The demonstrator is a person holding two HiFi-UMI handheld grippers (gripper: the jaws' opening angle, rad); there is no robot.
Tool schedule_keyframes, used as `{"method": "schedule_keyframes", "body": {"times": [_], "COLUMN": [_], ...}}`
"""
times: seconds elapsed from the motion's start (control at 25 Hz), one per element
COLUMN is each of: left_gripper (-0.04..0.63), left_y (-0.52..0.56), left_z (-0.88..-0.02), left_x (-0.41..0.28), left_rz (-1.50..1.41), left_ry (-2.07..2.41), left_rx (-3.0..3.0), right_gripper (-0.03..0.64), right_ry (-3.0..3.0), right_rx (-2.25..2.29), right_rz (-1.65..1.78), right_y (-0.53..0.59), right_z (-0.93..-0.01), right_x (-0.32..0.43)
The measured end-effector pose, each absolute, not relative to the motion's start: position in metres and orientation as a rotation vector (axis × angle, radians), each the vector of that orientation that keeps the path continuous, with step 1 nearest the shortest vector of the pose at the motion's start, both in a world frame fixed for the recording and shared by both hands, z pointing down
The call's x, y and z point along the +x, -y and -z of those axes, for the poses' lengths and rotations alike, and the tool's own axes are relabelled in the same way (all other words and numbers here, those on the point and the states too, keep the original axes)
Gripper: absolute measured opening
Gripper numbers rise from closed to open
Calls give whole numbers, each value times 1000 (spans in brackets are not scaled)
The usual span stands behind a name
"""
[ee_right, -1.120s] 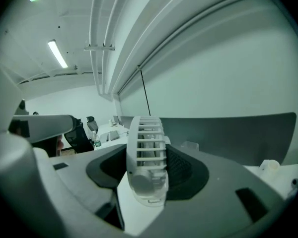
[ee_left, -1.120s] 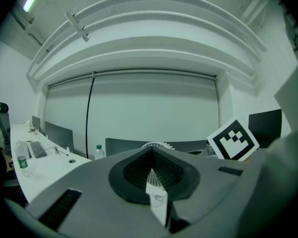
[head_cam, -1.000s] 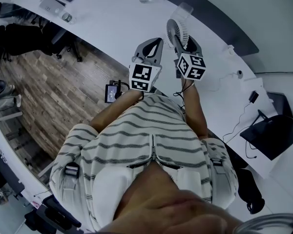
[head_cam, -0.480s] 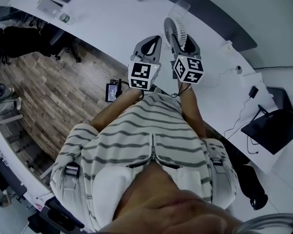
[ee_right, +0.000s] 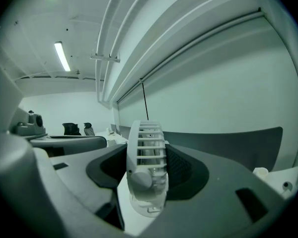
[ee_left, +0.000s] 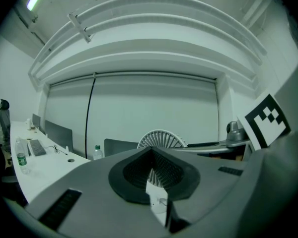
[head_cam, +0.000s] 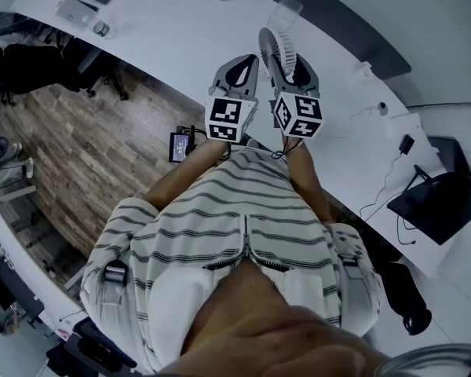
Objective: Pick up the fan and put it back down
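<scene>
Two right gripper (head_cam: 296,73) jaws are squeezing the fan (ee_right: 145,148) on both sides so it is not tipping; the left gripper (head_cam: 245,65) is hanging beside, jaws together, empty.

No legible text, label or number anywhere.

Mostly matt plastics, plus cloth and wood-look floor.
Fan (ee_right: 146,170): white moulded plastic, smooth, faint sheen on the slatted grille. Right gripper (head_cam: 292,69) and left gripper (head_cam: 239,73): grey matt plastic shells; pads (ee_right: 180,171) black, ribbed, rubbery-looking. Marker cubes (head_cam: 226,120): flat black-on-white print, no gloss. Table (head_cam: 180,38): smooth white, low sheen. Floor (head_cam: 78,148): grainy wood-look planks, matt. Shirt (head_cam: 243,234): soft striped cloth.
</scene>
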State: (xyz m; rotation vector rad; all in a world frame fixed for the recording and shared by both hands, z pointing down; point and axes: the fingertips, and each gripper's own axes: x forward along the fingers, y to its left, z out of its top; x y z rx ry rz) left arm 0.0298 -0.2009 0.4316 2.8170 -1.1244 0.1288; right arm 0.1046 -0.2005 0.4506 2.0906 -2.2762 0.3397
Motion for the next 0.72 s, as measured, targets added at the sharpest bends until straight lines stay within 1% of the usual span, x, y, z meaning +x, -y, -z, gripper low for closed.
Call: {"method": "schedule_keyframes", "body": {"times": [0.72], "left_gripper": [8], "left_y": [201], "left_z": [-431], "left_x": [36], "left_rz": [-145], "left_ry": [1119], "left_rx": [2849], "right_gripper": [222], "right_ry": [2278], "right_rx": [2097], "right_rz": [-315], "right_y": [199], "right_z": [-445], "right_x": [106]}}
